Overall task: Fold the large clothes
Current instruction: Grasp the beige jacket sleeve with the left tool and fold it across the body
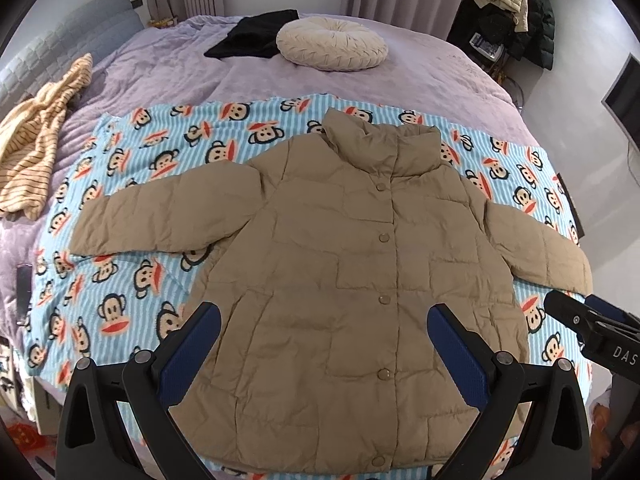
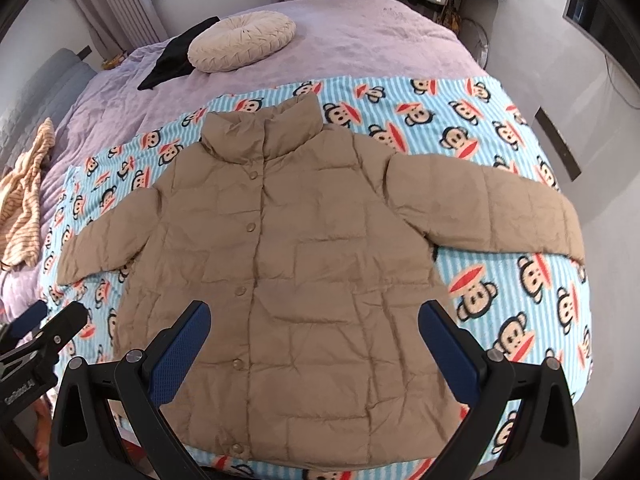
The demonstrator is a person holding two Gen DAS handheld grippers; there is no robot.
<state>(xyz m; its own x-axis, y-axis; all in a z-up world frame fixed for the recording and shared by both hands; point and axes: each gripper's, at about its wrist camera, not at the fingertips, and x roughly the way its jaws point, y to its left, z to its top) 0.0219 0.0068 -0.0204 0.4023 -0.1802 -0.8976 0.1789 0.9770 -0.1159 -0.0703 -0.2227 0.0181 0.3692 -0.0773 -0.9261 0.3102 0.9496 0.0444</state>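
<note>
A tan quilted jacket (image 1: 340, 260) (image 2: 288, 264) lies flat and buttoned, front up, on a blue striped monkey-print blanket (image 1: 132, 280) (image 2: 500, 280). Both sleeves are spread out sideways and the collar points to the far side. My left gripper (image 1: 324, 320) hovers open above the jacket's lower half, nothing between its blue pads. My right gripper (image 2: 314, 318) is also open over the lower half, holding nothing. In the left wrist view the right gripper (image 1: 580, 320) shows at the right edge, near the sleeve cuff. In the right wrist view the left gripper (image 2: 52, 328) shows at the left edge.
The blanket lies on a bed with a lilac cover (image 1: 420, 76). A round cream cushion (image 1: 332, 46) and a black garment (image 1: 252, 36) lie at the far side. A yellow striped garment (image 1: 36, 148) is heaped at the left. Coats hang on a rack (image 1: 520, 12) at the back right.
</note>
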